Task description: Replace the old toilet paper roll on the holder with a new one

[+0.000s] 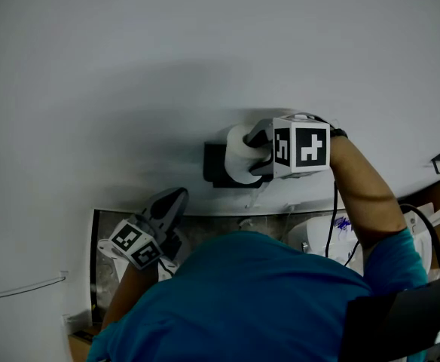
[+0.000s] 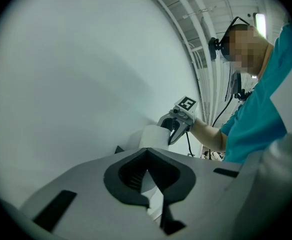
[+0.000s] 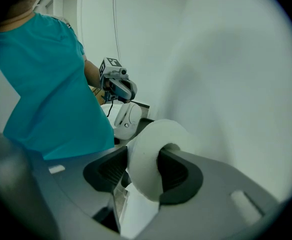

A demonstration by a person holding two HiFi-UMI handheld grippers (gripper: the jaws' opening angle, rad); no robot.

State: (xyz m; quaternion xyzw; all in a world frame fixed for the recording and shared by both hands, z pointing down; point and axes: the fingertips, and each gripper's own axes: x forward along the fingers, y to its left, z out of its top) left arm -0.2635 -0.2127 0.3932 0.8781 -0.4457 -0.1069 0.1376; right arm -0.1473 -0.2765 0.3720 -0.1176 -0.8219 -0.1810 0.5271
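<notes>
The right gripper (image 1: 259, 154) is clamping the toilet paper roll (image 1: 239, 155) at the wall holder (image 1: 215, 166). Advisable: squeeze lightly and slide it straight off. The left gripper (image 1: 176, 199) is hanging closed and empty.

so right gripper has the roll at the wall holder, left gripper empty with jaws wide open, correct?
No. The left gripper is empty, but its jaws are shut, not wide open; the left gripper view shows them together. The right gripper does have the toilet paper roll at the wall holder.
</notes>
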